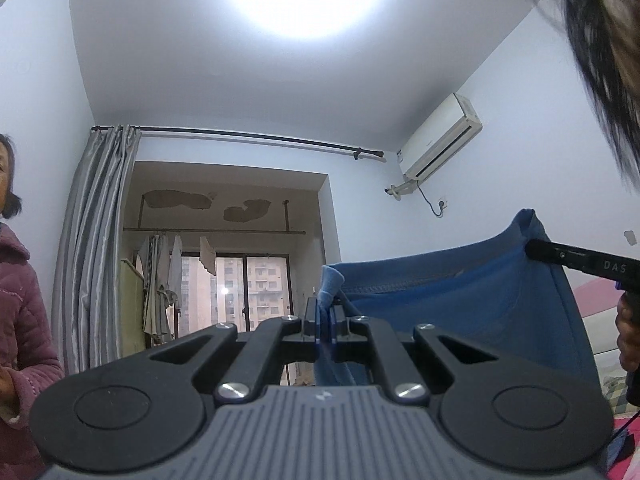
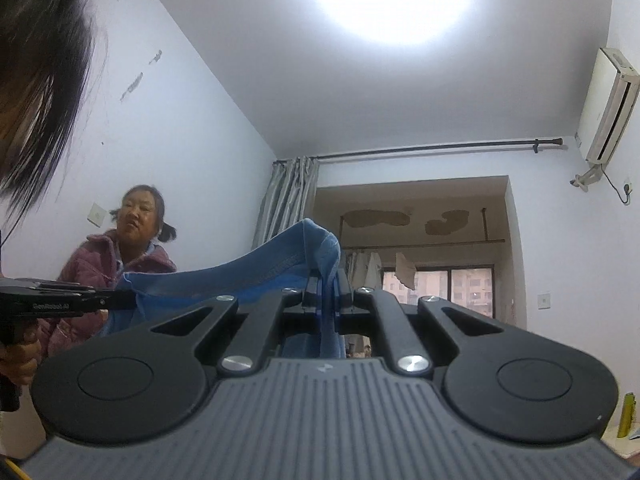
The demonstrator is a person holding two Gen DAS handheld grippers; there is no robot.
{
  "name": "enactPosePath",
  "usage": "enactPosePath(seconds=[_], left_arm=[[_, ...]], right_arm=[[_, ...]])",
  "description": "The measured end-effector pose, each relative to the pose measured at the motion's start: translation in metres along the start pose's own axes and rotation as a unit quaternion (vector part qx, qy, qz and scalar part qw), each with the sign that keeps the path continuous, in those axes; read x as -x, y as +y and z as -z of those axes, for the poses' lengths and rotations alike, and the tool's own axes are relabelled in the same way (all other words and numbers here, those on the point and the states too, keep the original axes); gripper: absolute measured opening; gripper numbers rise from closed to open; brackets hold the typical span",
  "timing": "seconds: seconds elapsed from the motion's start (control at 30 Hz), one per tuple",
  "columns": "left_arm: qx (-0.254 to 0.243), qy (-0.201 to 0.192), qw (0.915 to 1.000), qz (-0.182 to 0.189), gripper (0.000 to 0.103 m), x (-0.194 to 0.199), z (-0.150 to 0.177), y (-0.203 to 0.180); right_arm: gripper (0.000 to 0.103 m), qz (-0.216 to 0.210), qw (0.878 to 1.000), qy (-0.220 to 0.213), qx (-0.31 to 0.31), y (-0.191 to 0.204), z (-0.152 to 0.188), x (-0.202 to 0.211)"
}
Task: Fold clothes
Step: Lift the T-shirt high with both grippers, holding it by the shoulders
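Blue garment (image 1: 460, 284) hangs stretched in the air between left gripper (image 1: 326, 320) and right gripper (image 2: 328, 300), both jaws pinching its upper edge.

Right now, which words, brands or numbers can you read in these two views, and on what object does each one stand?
"DAS": white letters on the side of the right gripper, seen from the left wrist view; the rest is cut off at the frame edge.
"GenRobot.AI": on the side of the left gripper, seen from the right wrist view; the last letters are blurred.
Label on the air conditioner: too small to read.
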State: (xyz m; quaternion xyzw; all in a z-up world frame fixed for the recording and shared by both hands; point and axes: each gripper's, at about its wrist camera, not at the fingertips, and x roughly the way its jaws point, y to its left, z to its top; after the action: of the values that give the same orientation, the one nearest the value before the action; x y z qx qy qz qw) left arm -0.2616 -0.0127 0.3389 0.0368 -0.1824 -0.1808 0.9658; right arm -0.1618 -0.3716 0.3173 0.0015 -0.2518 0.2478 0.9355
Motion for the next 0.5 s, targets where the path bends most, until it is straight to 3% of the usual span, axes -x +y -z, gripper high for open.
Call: enactPosePath(seconds=[0.23, 0.5], left_arm=[[0.012, 0.041, 0.9991, 0.004, 0.005, -0.017, 0.026, 0.004], [0.038, 0.145, 0.9886, 0.014, 0.005, -0.081, 0.114, 0.021]], right_arm=[[0.004, 0.031, 0.997, 0.067, -0.017, -0.024, 0.037, -0.030], [0.004, 0.069, 0.984, 0.164, -0.020, -0.047, 0.128, -0.070]])
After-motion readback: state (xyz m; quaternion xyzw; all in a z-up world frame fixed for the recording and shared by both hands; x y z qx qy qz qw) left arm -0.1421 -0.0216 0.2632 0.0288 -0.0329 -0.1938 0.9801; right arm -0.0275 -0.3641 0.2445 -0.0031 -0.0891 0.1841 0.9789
